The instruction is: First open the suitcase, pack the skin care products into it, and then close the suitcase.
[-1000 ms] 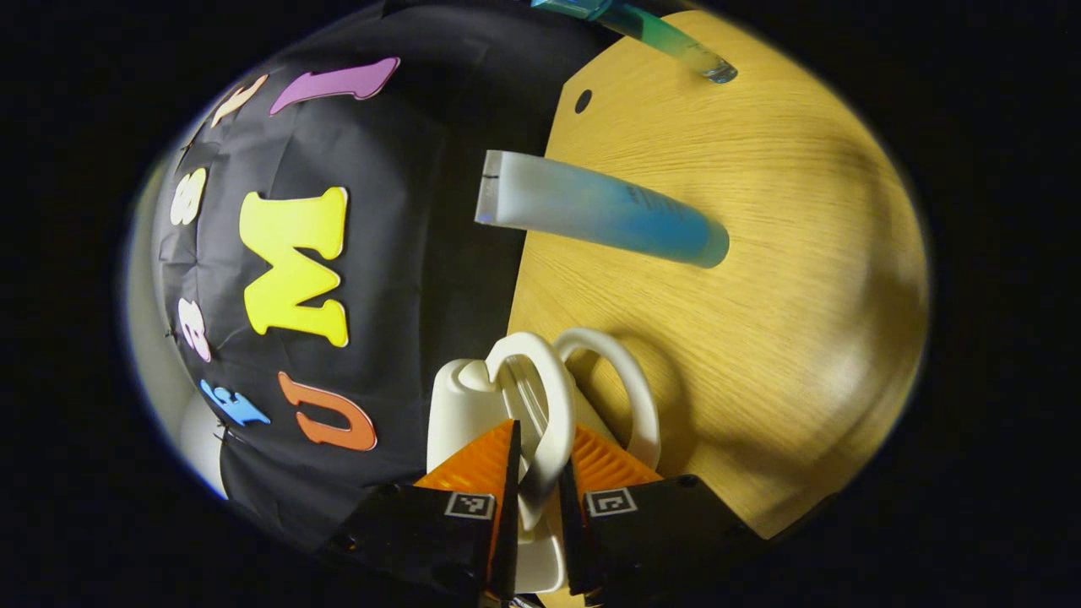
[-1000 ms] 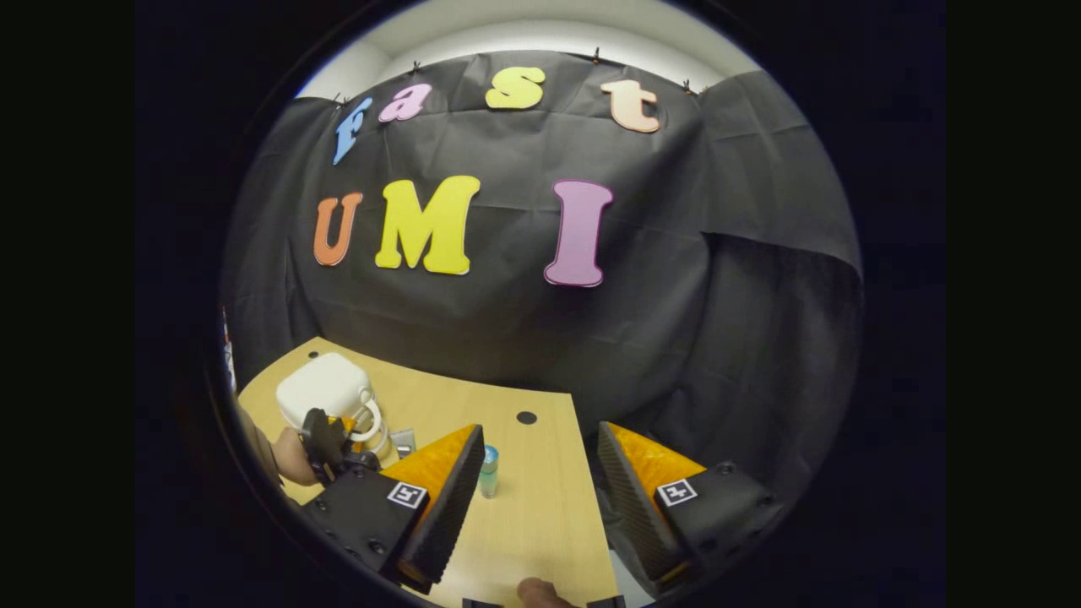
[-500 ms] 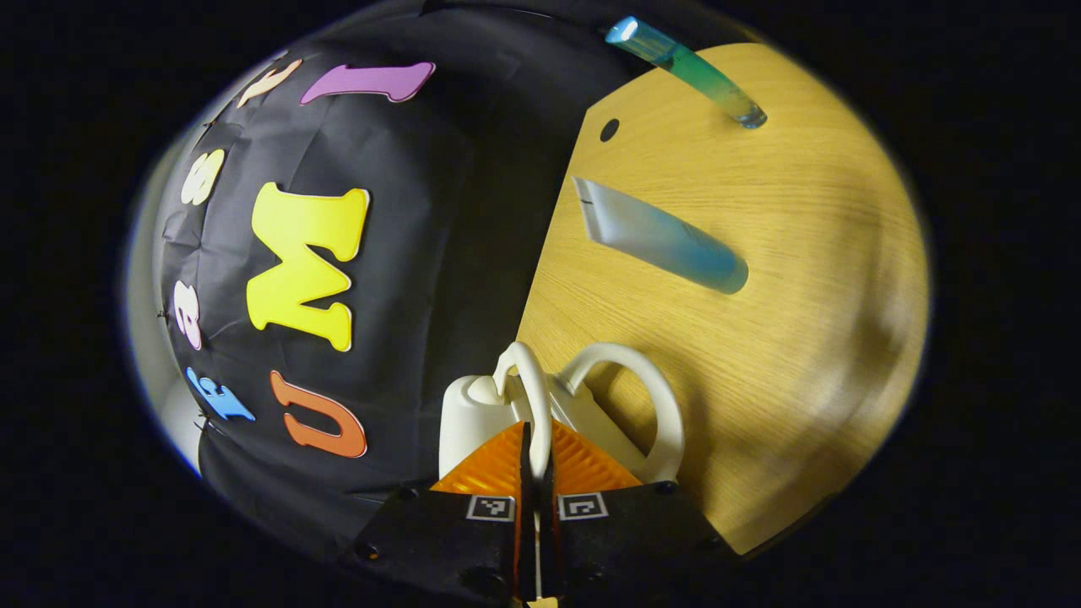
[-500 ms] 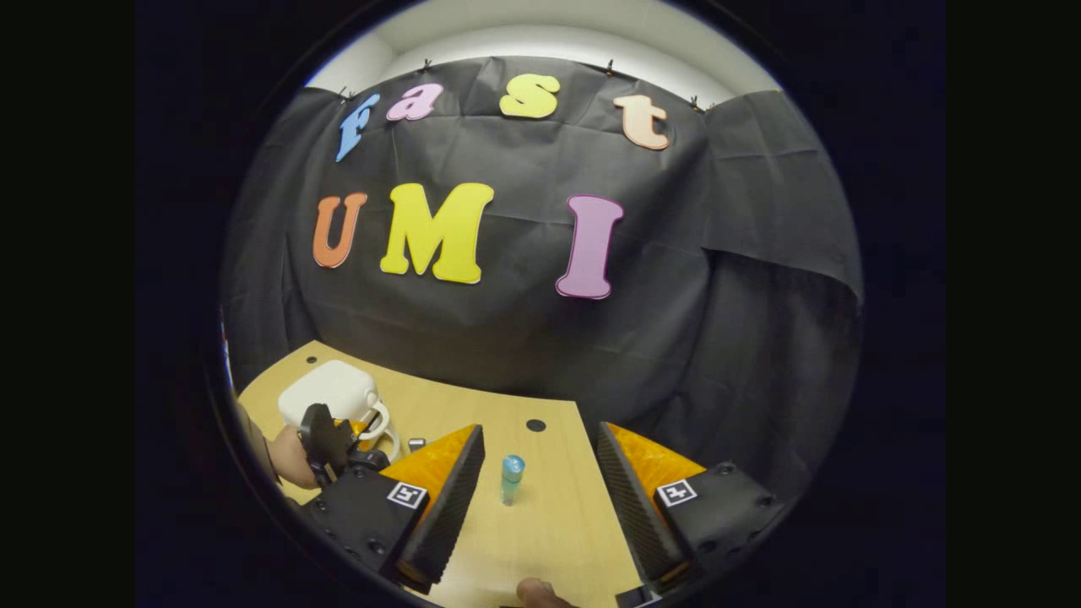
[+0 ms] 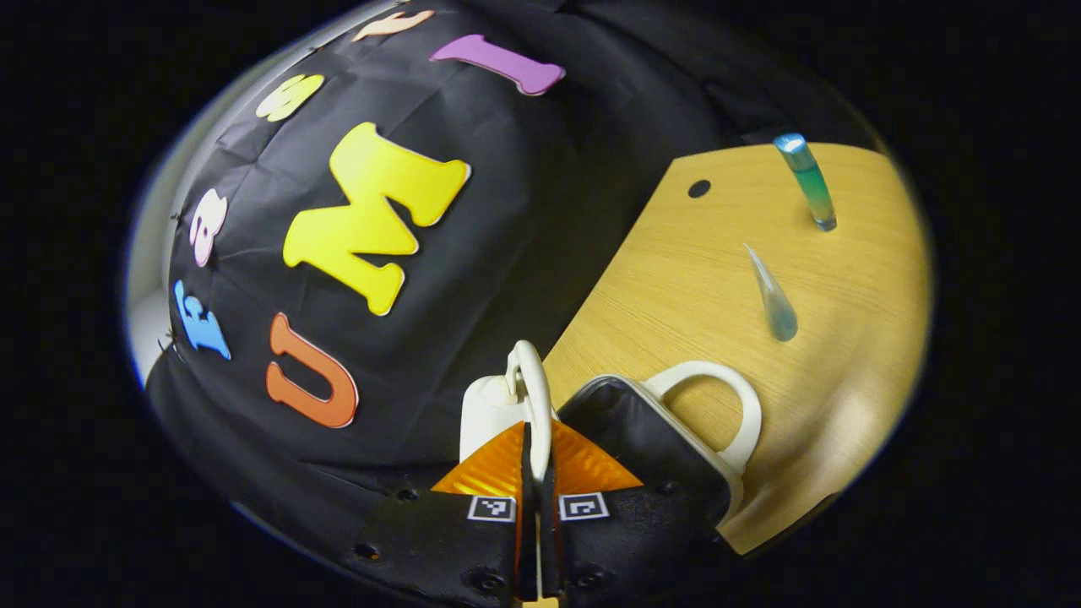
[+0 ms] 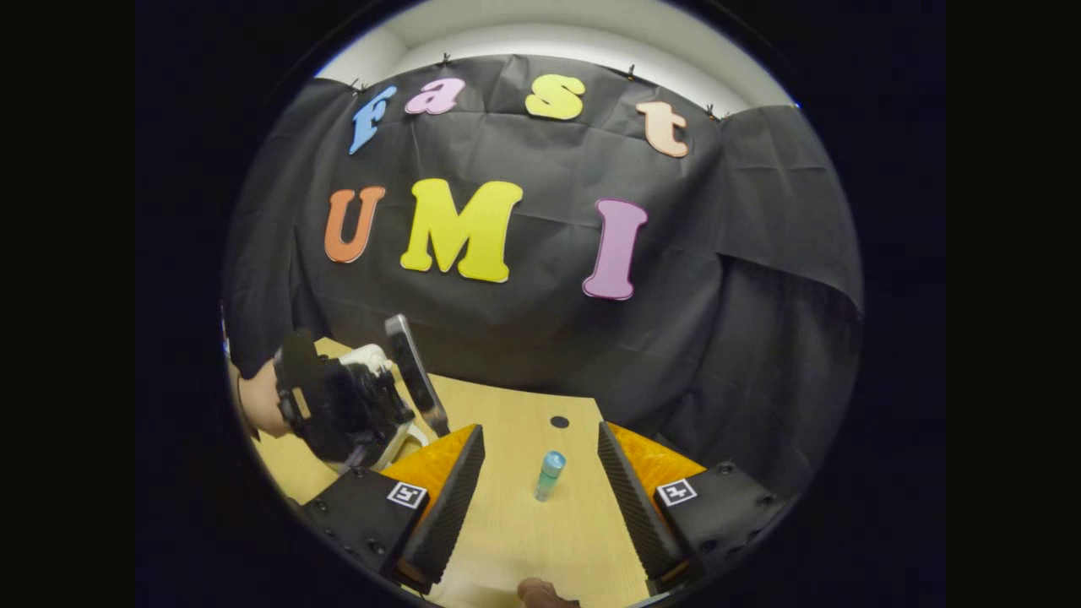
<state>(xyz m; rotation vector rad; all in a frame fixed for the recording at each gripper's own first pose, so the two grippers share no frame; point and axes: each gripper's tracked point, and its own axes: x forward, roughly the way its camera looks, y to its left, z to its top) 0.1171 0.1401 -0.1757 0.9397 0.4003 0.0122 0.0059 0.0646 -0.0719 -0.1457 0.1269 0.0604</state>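
Left gripper view: the left gripper point(image 5: 537, 473) has its two fingers pressed together on the thin white handle point(image 5: 532, 388) of the lid of the small white suitcase point(image 5: 490, 414), with the handle pinched between them. The lid stands raised, and the dark lining of the case's inside point(image 5: 642, 439) shows just to the right of the fingers; a second white handle point(image 5: 718, 405) arches over the wooden table point(image 5: 676, 287). A pale blue tube point(image 5: 770, 295) and a blue-green bottle point(image 5: 809, 181) stand upright on the table, well apart from the suitcase. Right gripper view: the right gripper point(image 6: 540, 498) hangs low over the table with its fingers spread wide and nothing between them; the bottle point(image 6: 549, 475) stands on the table in the gap beyond the fingers, untouched. At the far left of the table, a hand point(image 6: 262, 405) holds the left gripper point(image 6: 346, 409) at the suitcase, whose lid point(image 6: 414, 371) is tilted up.
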